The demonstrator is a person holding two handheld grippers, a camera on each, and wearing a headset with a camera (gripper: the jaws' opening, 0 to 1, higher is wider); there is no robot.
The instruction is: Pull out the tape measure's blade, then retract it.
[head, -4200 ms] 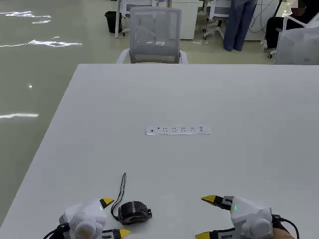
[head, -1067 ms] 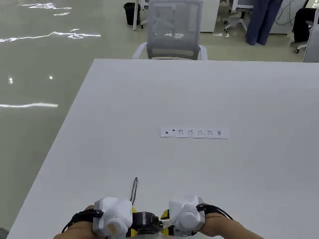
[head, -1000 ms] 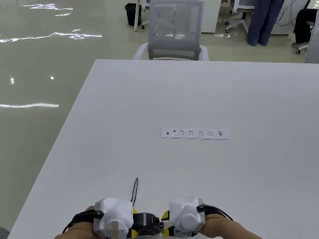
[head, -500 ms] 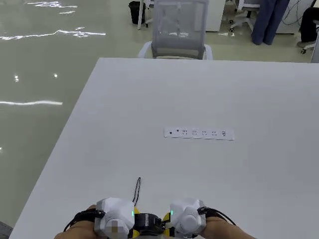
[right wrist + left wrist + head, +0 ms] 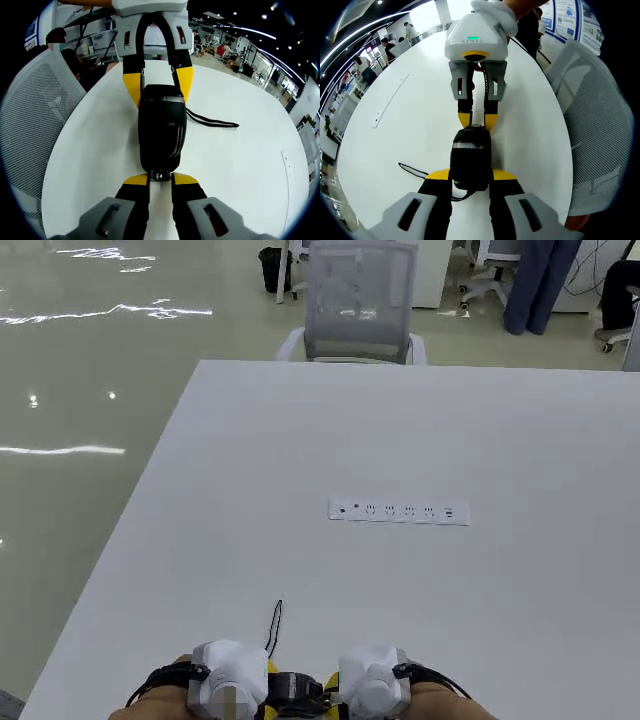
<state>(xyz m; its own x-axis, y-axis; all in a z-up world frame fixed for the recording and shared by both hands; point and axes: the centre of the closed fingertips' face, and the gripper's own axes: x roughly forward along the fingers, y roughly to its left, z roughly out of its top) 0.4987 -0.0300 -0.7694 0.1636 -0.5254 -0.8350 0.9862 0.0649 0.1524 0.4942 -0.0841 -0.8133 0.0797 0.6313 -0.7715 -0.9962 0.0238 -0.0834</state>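
Black tape measure (image 5: 471, 157), lying at the near edge of the white table (image 5: 400, 440) between the two grippers, its wrist strap (image 5: 275, 625) trailing away across the surface. The left gripper (image 5: 471, 175) clamps the case from one end, yellow jaw tips pressed against its sides. The right gripper (image 5: 160, 178) faces it from the other end, jaws drawn narrow around the small metal tab at the mouth of the case; the tab is tiny, so whether it is truly pinched or merely bracketed is uncertain.

No blade is drawn out, so the step in hand is judged to be the grasp that comes before the pull. The next move calls for the left gripper to hold the case steady while the right draws straight back along the blade's line, keeping its grip so the spring does not snatch the tab away.

Containers: the case itself houses the coiled blade. A dark bin (image 5: 272, 268) stands on the floor beyond the chair (image 5: 360, 290); its contents cannot be made out. A power strip (image 5: 398, 512) lies mid-table, well apart.
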